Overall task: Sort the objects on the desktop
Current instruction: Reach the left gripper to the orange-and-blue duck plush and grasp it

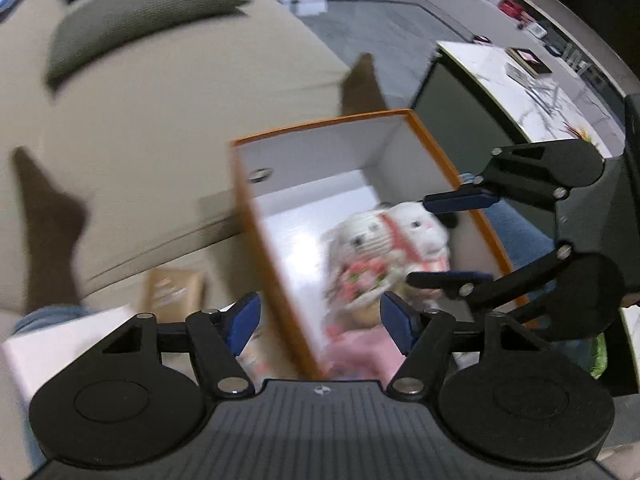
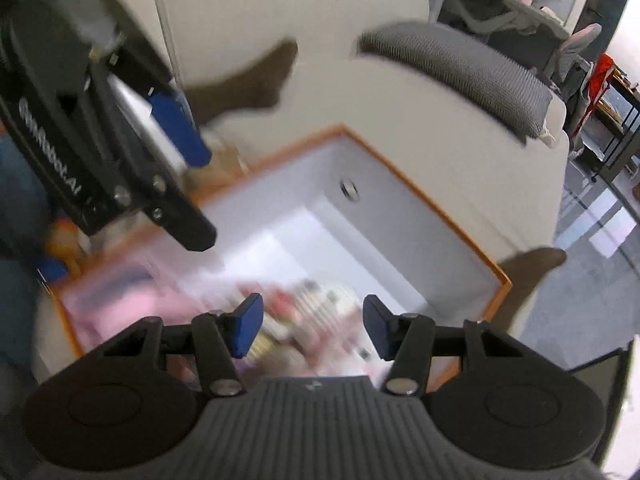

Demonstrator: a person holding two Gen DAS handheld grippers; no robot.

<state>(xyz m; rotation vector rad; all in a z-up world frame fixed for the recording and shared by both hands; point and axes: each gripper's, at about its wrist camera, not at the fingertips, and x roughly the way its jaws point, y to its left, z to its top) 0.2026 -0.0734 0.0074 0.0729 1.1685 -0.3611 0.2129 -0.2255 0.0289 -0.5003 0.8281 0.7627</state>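
We count one box [image 1: 320, 168], orange outside and white inside, open at the top, with one round metal fitting [image 1: 260, 174] in its far wall. Inside sit two white plush rabbits [image 1: 396, 236], side by side and touching, against the right wall; a pink bundle [image 1: 356, 344] lies near them at the near end, blurred. From the right wrist camera the same box [image 2: 400, 216] shows its far half bare white floor, near half filled with pink and mixed items too smeared to count.

Two grippers. The left gripper [image 1: 320, 322] hovers over the box's near-left edge, its blue pads apart with nothing between them. The right gripper [image 1: 450, 240] reaches in from the right over the rim, jaws apart on either side of the right-hand rabbit; contact is unclear through blur. In its own view the right gripper [image 2: 312, 326] is spread wide over the clutter.

A beige sofa [image 1: 160, 120] with one grey cushion [image 1: 144, 12] lies behind the box. One marble tabletop [image 1: 520, 92] stands well apart, to the right. One brown packet [image 1: 176, 292] lies left of the box.
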